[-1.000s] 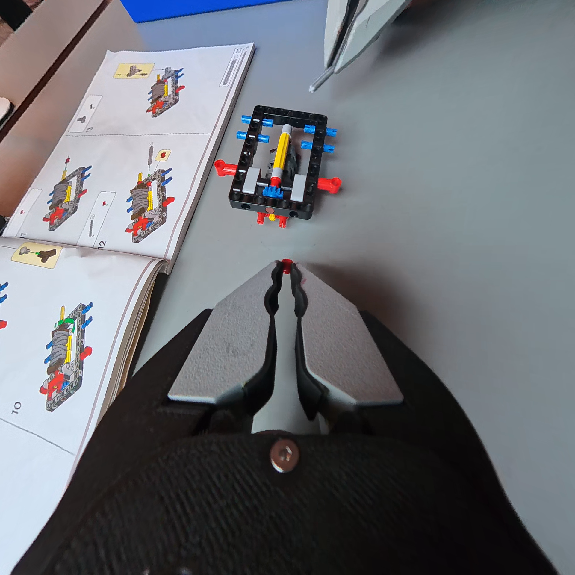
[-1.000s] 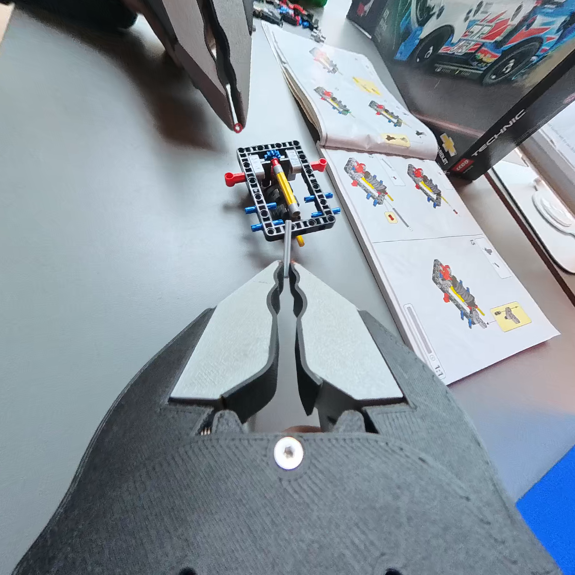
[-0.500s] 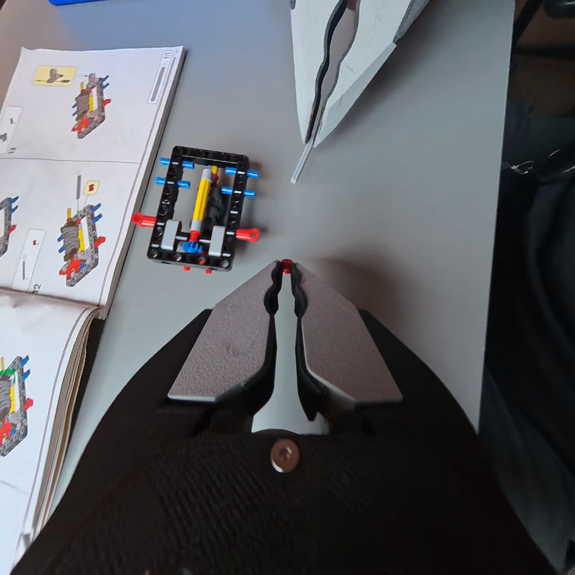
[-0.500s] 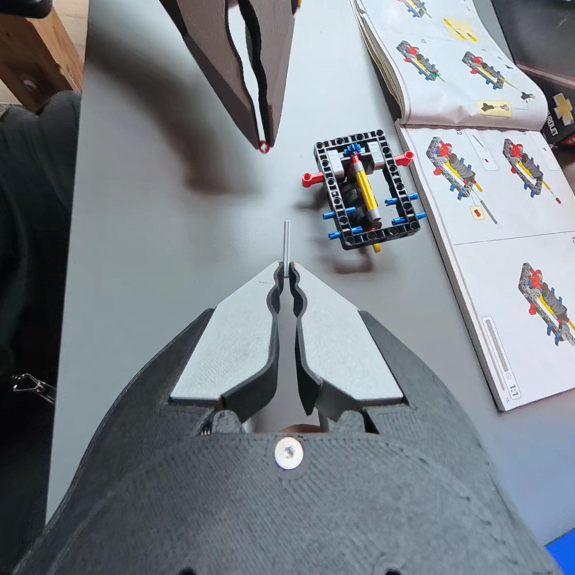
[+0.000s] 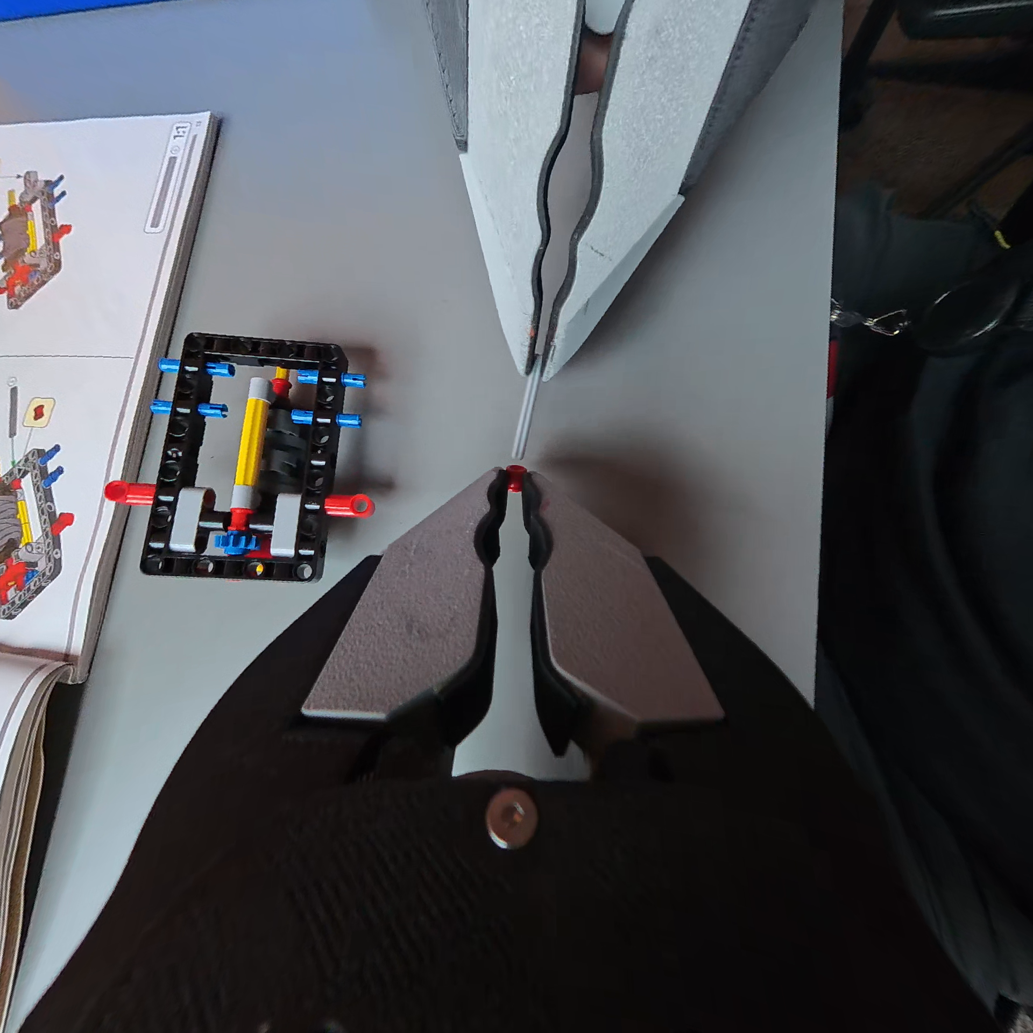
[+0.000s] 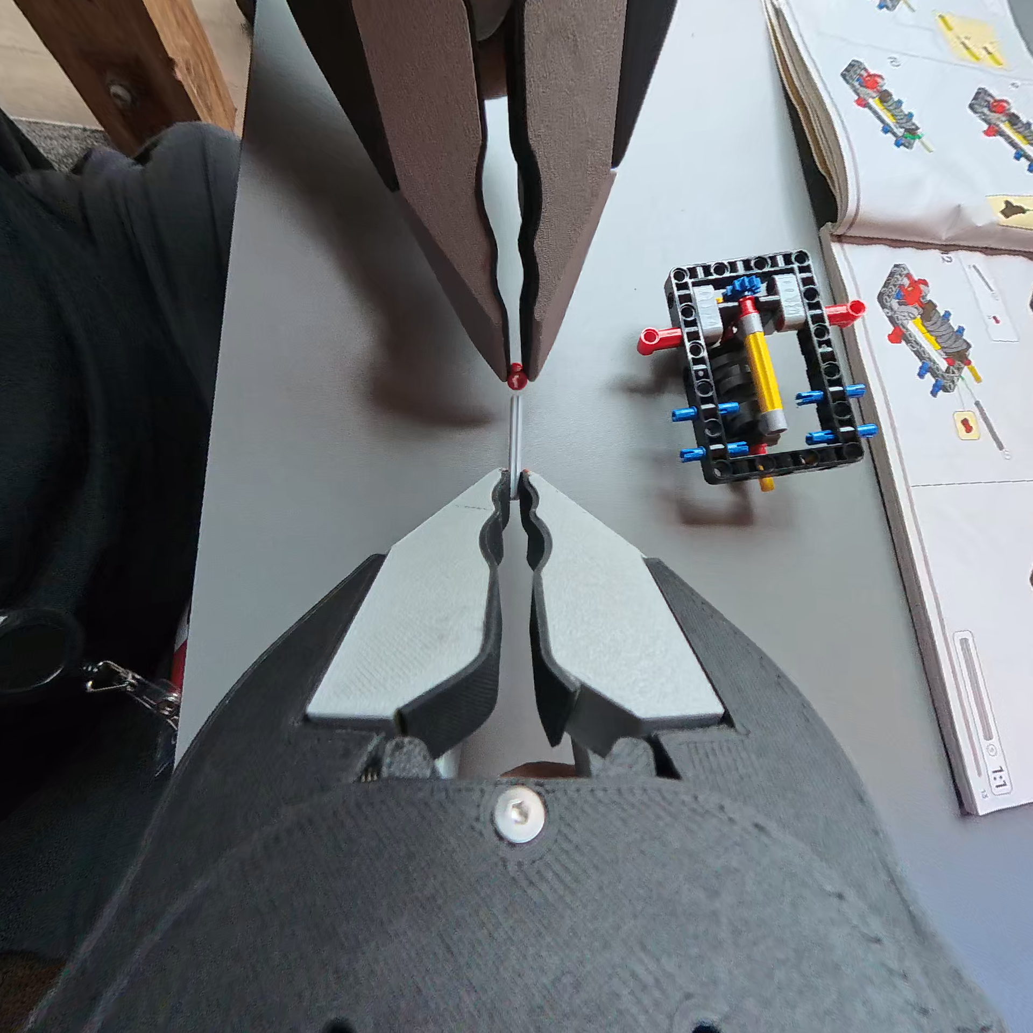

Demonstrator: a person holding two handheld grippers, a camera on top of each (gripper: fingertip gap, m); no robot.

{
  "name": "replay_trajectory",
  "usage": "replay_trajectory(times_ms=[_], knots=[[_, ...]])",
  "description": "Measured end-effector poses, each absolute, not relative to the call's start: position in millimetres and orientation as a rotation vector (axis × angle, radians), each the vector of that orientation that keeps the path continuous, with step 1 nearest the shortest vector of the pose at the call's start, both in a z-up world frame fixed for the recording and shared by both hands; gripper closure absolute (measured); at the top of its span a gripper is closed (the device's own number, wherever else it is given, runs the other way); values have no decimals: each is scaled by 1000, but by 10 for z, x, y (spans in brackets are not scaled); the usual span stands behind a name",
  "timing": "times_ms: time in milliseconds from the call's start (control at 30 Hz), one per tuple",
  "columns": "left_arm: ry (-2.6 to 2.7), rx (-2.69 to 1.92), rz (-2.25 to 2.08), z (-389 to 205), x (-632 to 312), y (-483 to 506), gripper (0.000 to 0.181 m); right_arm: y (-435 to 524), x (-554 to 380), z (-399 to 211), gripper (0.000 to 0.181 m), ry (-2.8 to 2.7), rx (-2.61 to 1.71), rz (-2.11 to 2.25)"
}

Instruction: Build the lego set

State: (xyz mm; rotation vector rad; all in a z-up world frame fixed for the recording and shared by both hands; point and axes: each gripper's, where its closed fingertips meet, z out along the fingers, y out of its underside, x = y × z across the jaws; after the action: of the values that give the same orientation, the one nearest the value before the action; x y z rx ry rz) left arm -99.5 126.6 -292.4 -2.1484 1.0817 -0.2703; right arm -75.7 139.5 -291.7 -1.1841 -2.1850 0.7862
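Joining step above the counter's point(image 5: 643, 503) near edge: left tool point(image 5: 515, 482) pinching red bush point(image 5: 515, 479), right tool point(image 6: 514, 482) pinching grey rod point(image 6: 515, 430). Next, probably: threading rod into bush, tips kept aligned.

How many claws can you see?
2. The left claw pinches a tiny red piece; the right claw faces it, holding a thin grey rod. None seem hidden.

The grey table point(image 5: 346, 167) carries a black rectangular lego frame point(image 5: 246, 455) with blue pins, red pins and a yellow axle, lying flat just beside an open instruction booklet point(image 5: 84, 290) spread along one side.
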Motion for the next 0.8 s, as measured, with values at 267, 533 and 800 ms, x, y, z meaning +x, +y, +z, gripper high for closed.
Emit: replay_trajectory(times_ms=[267,533,800], knots=[[1140,-2192,-205,-2956,-986,1269,178,1385,-752,-2938,181,-2222,-1203,730],[1164,-2213,-246,-3021,-940,1222,179,1360,-728,-2908,181,-2226,-1201,738],[1167,-2230,-278,-3031,-915,1222,178,1344,-721,-2965,181,-2245,-1191,728]])
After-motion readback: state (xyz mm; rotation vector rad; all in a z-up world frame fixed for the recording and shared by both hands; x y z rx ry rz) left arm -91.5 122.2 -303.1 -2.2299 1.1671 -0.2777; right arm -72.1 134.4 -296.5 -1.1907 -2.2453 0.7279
